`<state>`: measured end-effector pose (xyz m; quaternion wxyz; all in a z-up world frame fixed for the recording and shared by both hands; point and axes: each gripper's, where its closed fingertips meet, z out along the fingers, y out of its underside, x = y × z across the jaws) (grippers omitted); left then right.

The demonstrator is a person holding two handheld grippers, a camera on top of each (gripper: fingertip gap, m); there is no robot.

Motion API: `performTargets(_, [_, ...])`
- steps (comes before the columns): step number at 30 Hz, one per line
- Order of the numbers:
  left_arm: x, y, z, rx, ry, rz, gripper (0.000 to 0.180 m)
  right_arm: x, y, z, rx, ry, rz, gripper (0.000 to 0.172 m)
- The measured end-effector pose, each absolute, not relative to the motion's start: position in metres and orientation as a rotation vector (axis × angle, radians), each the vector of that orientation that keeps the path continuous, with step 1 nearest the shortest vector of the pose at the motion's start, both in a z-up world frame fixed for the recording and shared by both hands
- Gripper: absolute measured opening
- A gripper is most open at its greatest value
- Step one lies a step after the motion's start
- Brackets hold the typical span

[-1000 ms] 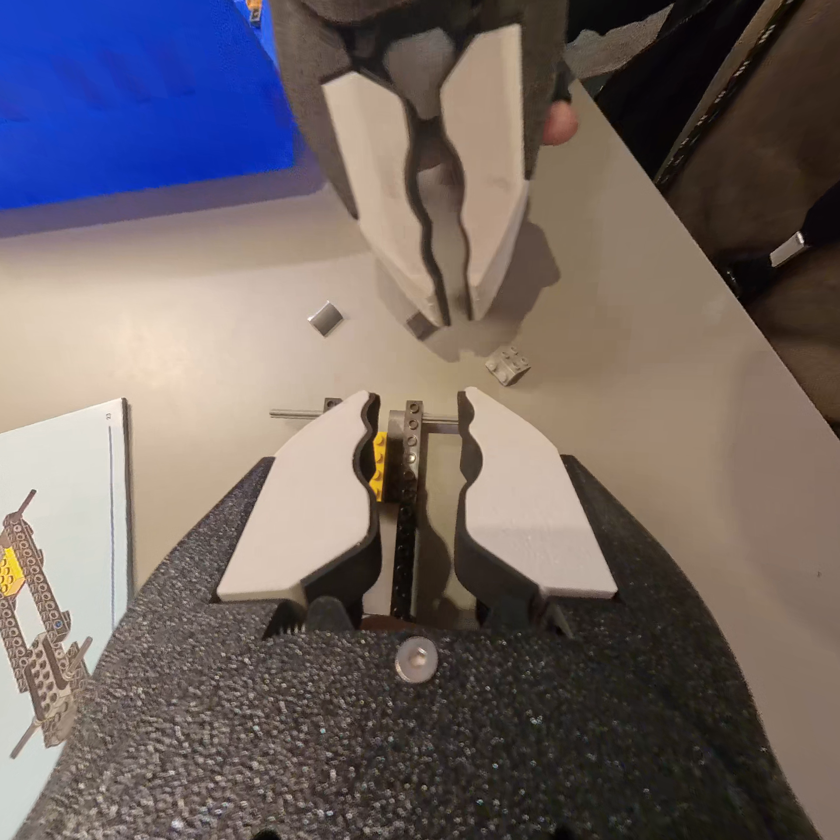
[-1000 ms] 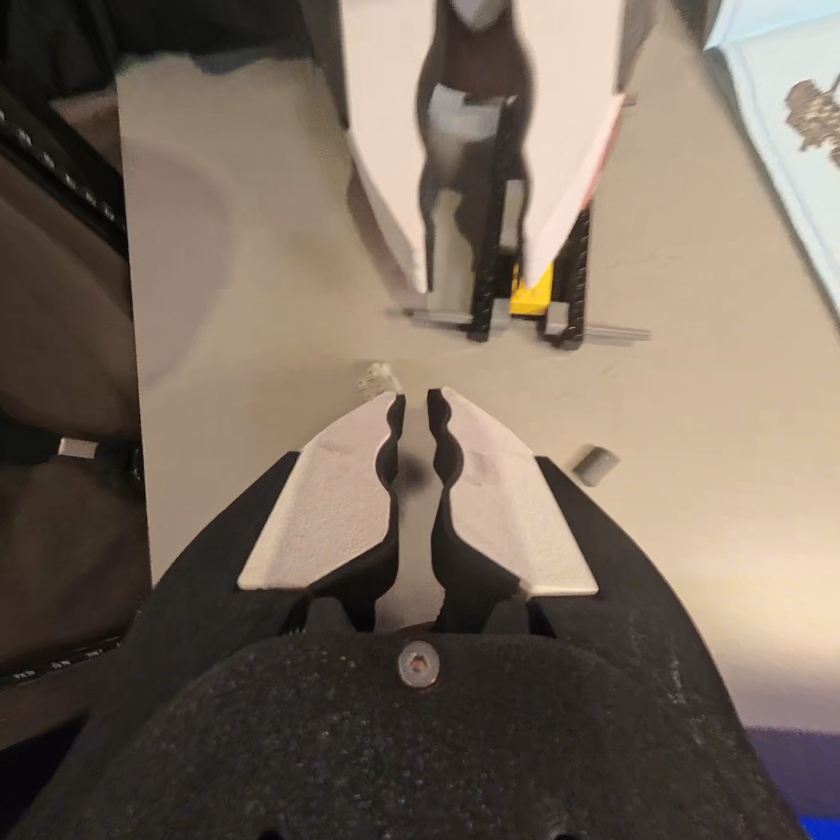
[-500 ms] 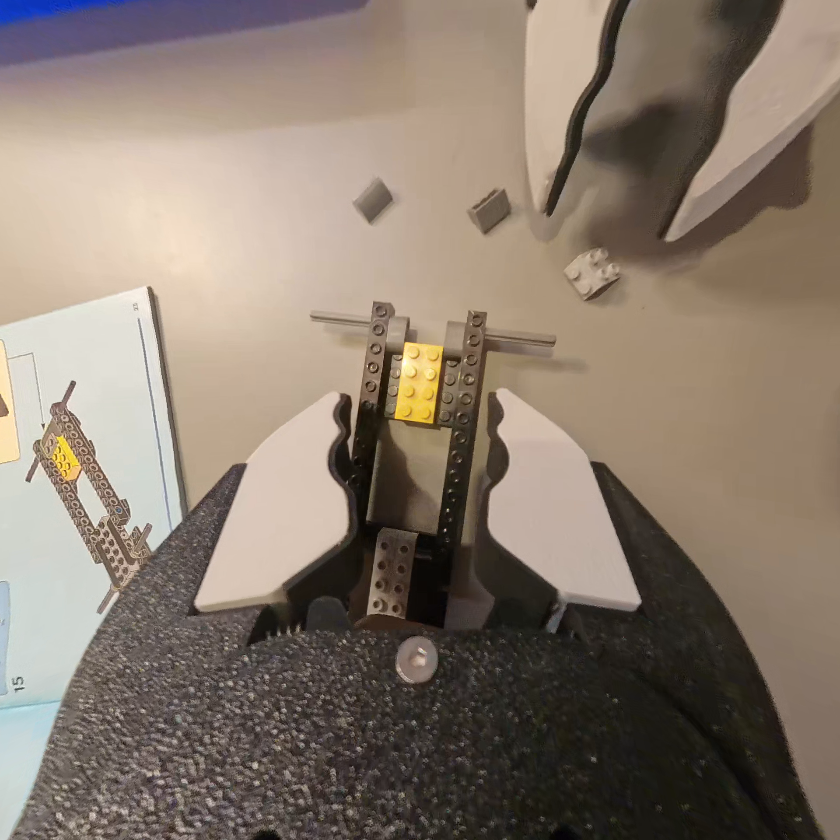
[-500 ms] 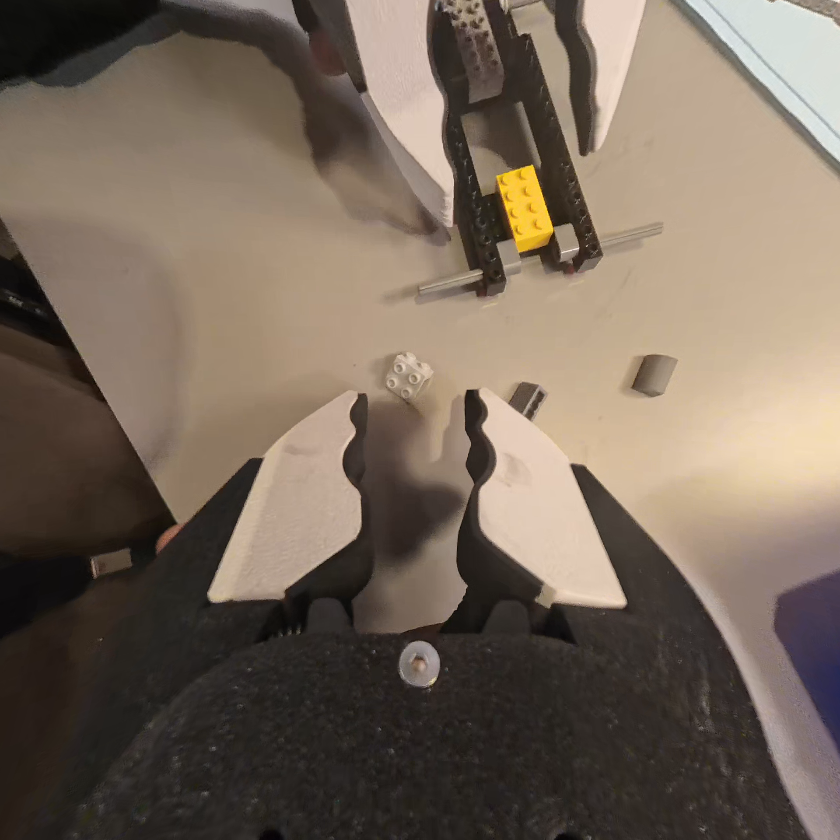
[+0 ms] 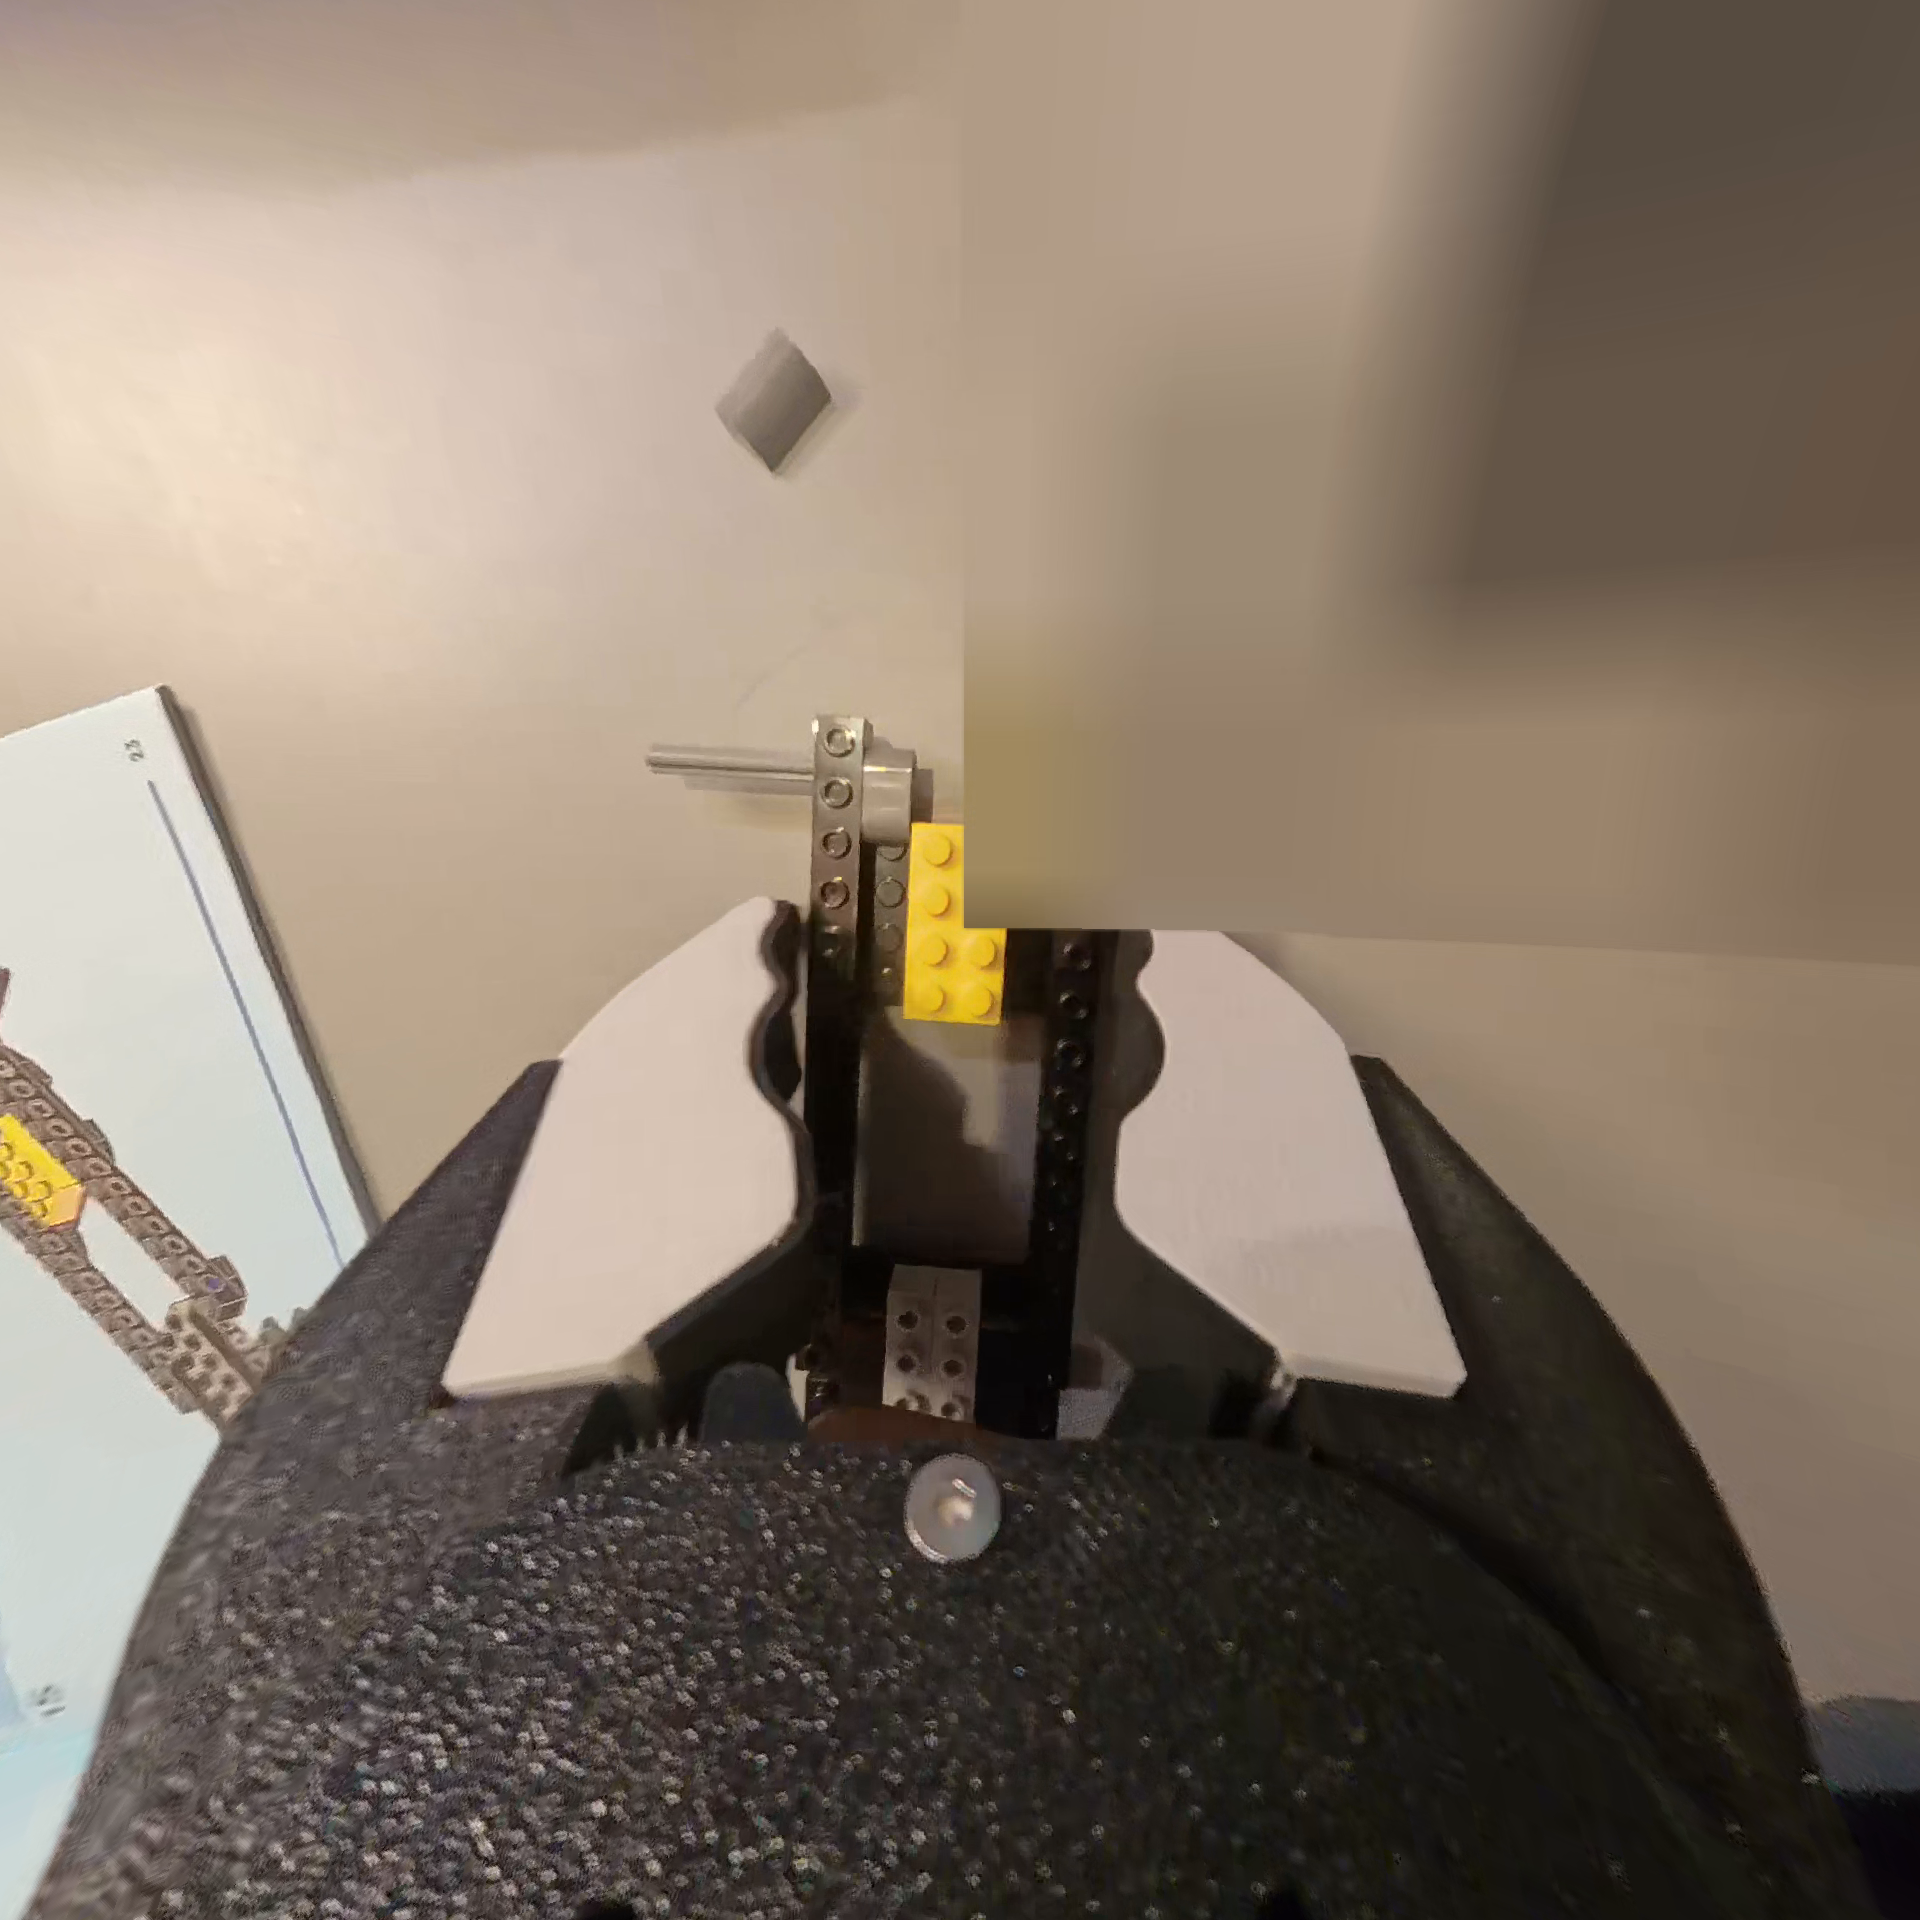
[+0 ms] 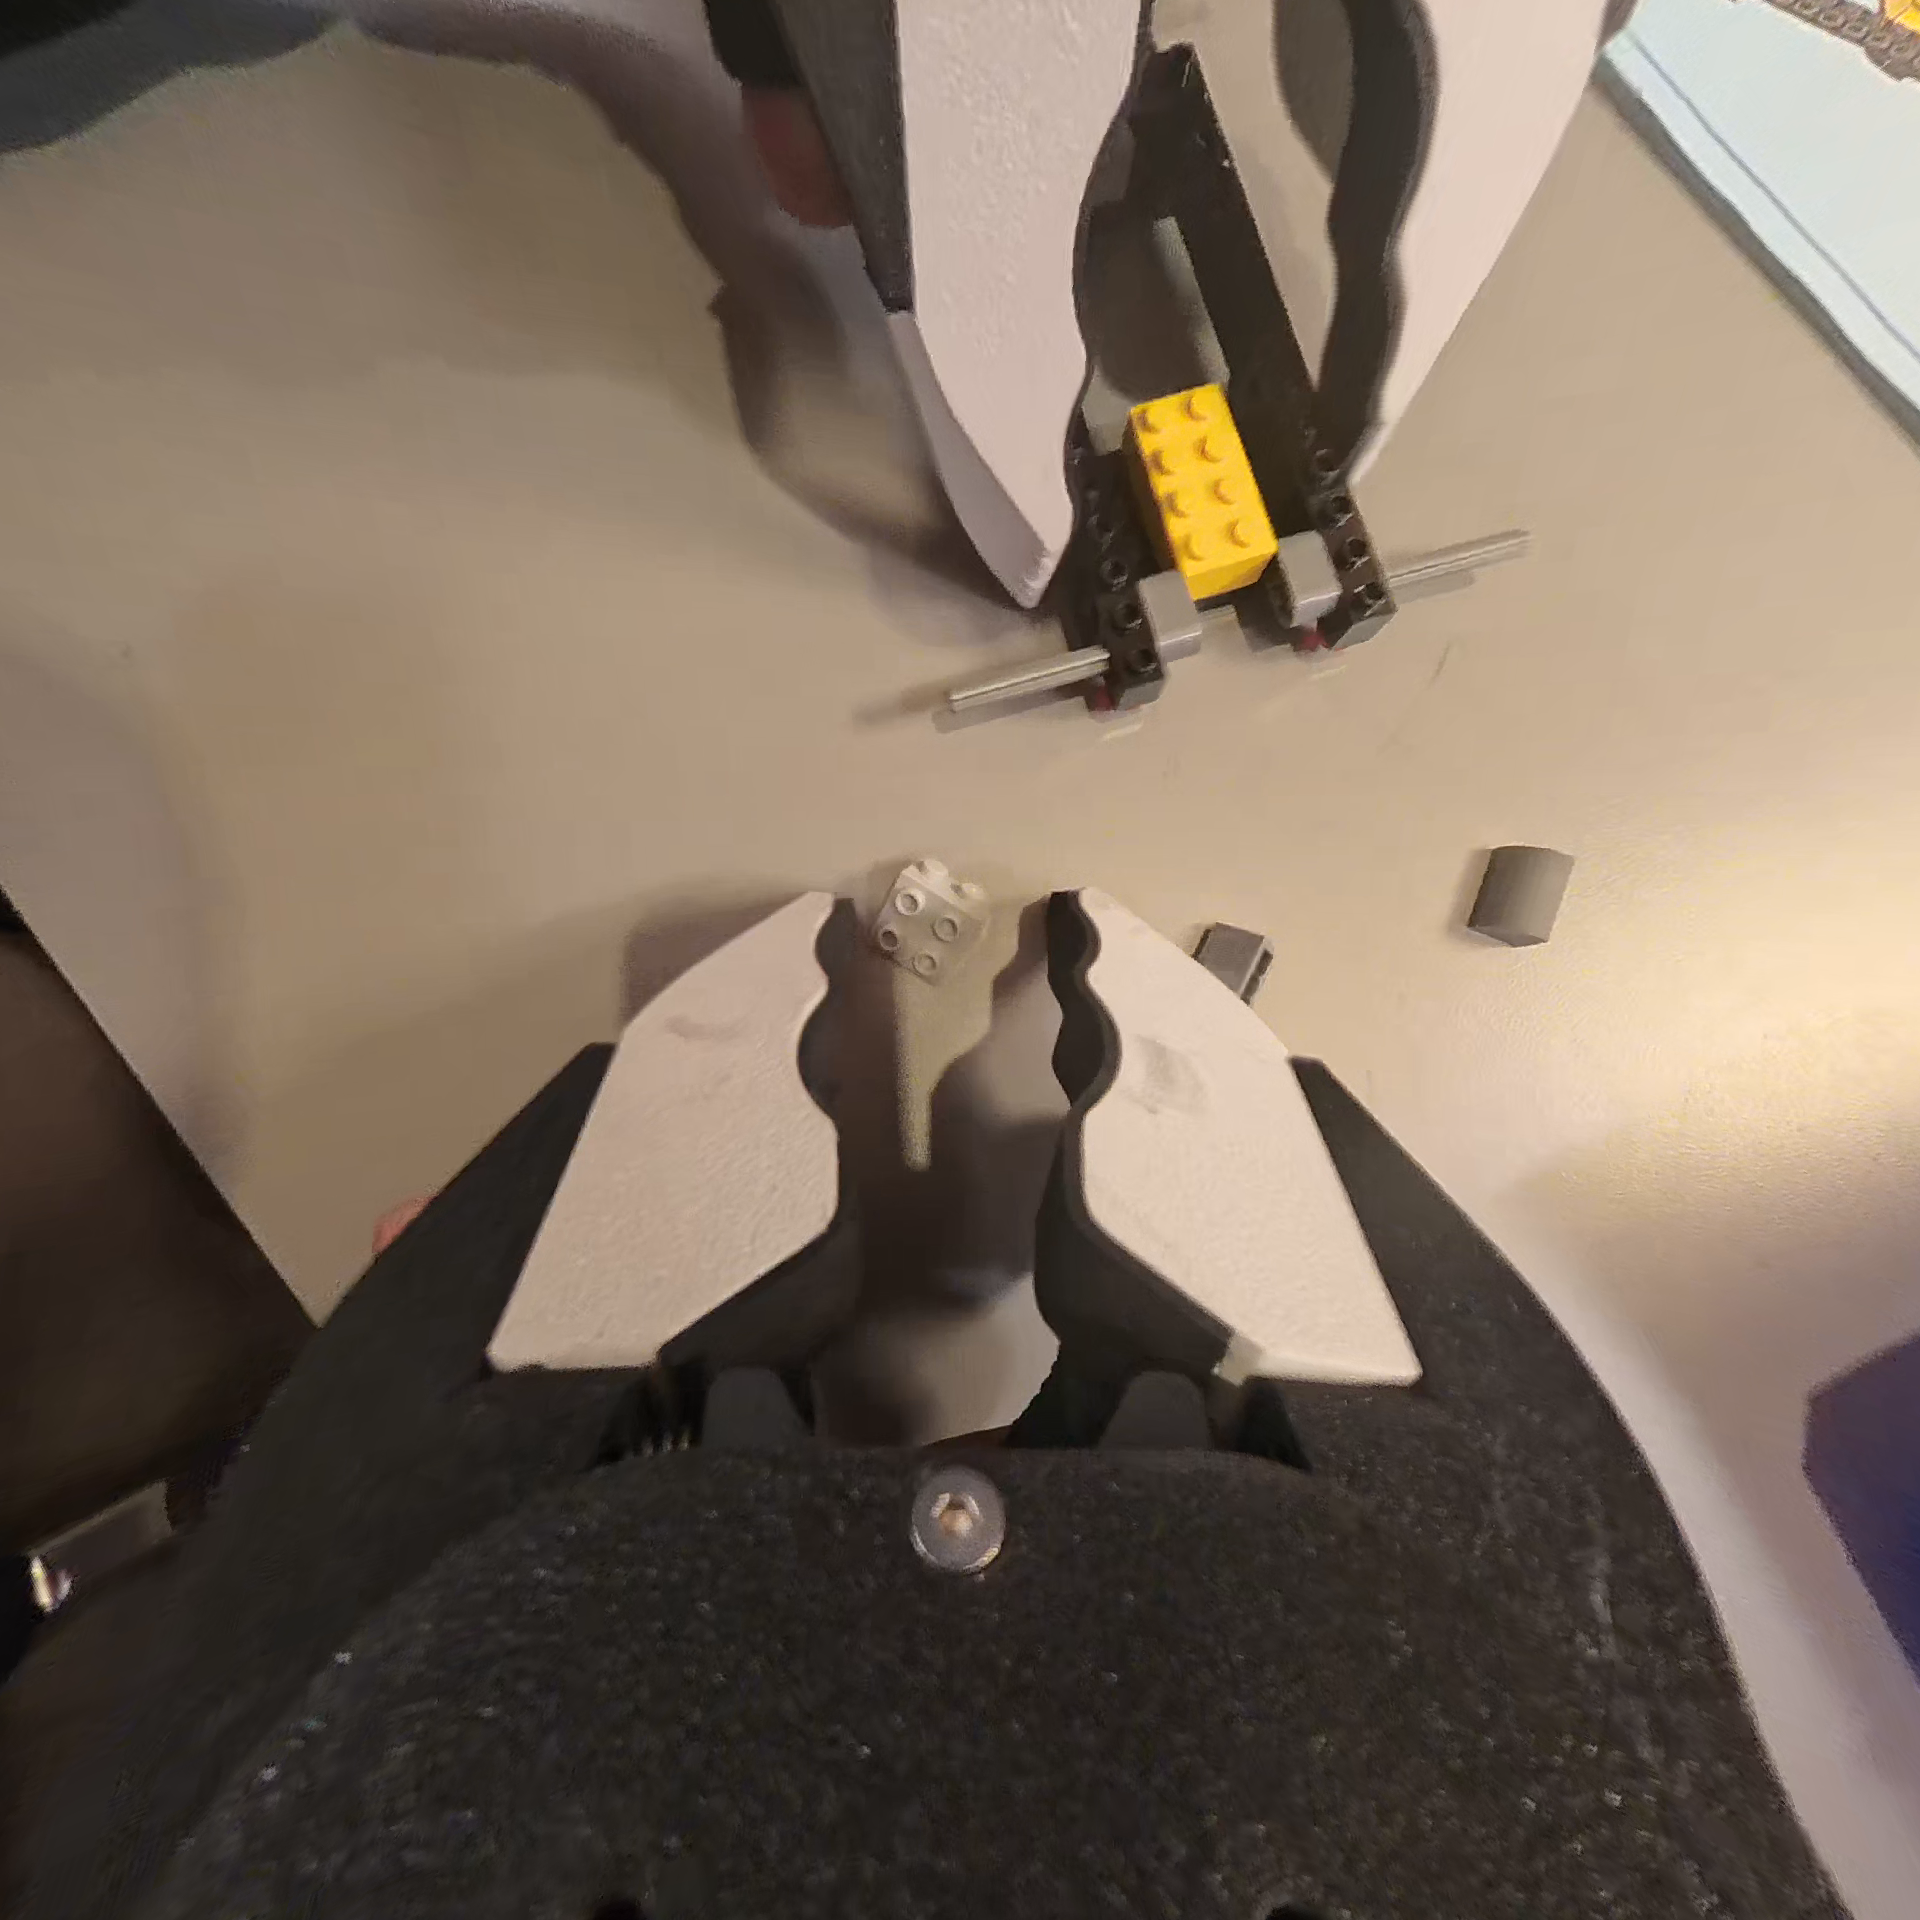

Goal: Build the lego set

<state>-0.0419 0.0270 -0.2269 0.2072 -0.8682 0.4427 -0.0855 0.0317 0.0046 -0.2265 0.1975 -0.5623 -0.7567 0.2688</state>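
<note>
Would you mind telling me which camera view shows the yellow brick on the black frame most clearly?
The right wrist view: the yellow brick shows whole there, studs up, between the two rails of the black frame near the grey axle. In the left wrist view, a blurred patch covers its far right part, leaving an L-shaped part visible.

Black brick frame (image 5: 1070, 1091), yellow brick (image 6: 1205, 488) on top; flat on table (image 6: 416, 623)
</note>
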Motion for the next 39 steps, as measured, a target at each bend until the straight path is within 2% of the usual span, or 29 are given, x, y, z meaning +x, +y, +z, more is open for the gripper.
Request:
performTargets(5, [-0.039, 0.026, -0.227, -2.393, 1.199, -0.260, 0.054, 0.030, 0.010, -0.226, -1.540, -2.127, 0.763, 0.019])
performTargets(13, [-0.040, 0.023, -0.215, -2.327, 1.053, -0.305, 0.054, 0.026, 0.015, -0.214, -1.463, -2.141, 0.946, 0.018])
performTargets(23, [-0.016, 0.023, -0.183, -2.104, 1.041, -0.516, 0.054, -0.005, 0.025, -0.139, -1.091, -2.044, 1.203, 0.018])
performTargets(39, [-0.008, 0.018, -0.175, -2.037, 1.048, -0.598, 0.054, -0.016, 0.015, -0.151, -1.064, -2.151, 1.230, 0.018])
